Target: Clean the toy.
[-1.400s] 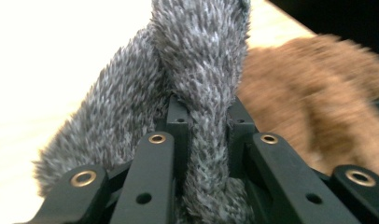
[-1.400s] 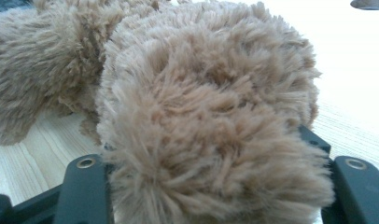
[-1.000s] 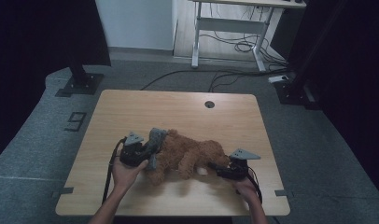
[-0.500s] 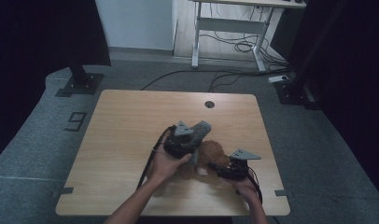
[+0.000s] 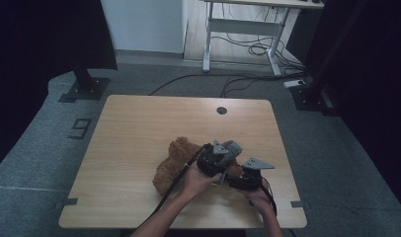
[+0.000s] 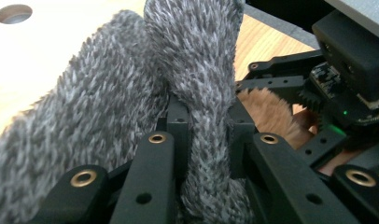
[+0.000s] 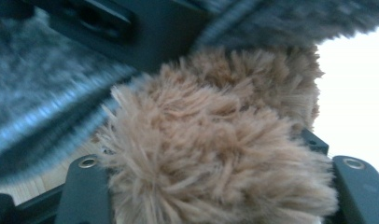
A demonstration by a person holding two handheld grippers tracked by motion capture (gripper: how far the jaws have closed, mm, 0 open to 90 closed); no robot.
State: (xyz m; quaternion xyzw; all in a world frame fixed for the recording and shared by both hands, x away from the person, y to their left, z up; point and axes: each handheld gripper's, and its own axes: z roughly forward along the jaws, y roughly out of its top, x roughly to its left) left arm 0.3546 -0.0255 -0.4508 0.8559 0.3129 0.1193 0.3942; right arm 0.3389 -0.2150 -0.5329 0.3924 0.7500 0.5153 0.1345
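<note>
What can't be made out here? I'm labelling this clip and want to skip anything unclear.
- High view: the brown plush toy has its right part hidden by both hands and tools.
- Left gripper view: the grey knit cloth is cut off by the edges, so its whole shape is unclear.
- Right gripper view: the upper-left corner is blurred.

Plush toy (image 5: 171, 165): on your table (image 5: 139, 128), 6 o'clock side.
Knit cloth (image 5: 231, 147): at the toy's 3 o'clock.

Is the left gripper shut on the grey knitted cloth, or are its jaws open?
Shut on it. In the left gripper view, the left gripper has both jaws pressed against a bunched fold of the grey knitted cloth, which is squeezed narrow between them.
</note>
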